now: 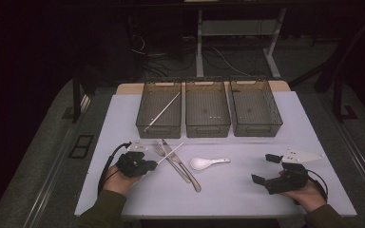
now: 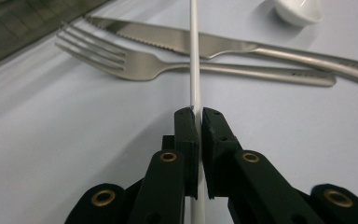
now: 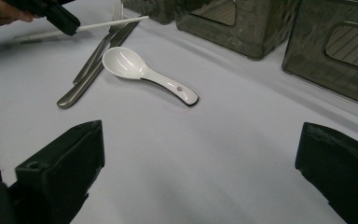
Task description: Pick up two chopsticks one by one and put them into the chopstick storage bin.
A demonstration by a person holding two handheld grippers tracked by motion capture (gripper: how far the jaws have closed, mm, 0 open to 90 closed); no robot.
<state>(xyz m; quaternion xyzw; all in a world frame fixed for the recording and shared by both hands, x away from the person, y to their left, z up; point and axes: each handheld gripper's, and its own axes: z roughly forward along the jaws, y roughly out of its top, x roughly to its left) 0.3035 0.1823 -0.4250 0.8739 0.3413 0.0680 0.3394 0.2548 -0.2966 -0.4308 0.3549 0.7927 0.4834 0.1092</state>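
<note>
High view: left gripper (image 1: 148, 166), lower left, clamps one white chopstick (image 1: 170, 153); right gripper (image 1: 267, 168), lower right, gapes empty. Centre: one fork (image 1: 160, 149), one knife (image 1: 183, 166), one spoon (image 1: 208, 163). Above: three bins (image 1: 208, 128), the leftmost holding a second chopstick (image 1: 164, 112).

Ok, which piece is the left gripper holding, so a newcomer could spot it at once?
Start at the three bins along the table's far side, then come toward the person from the leftmost one to the fork and knife. Just left of them, the left gripper is shut on a chopstick: thin, white and plain, unlike the metal cutlery.
</note>
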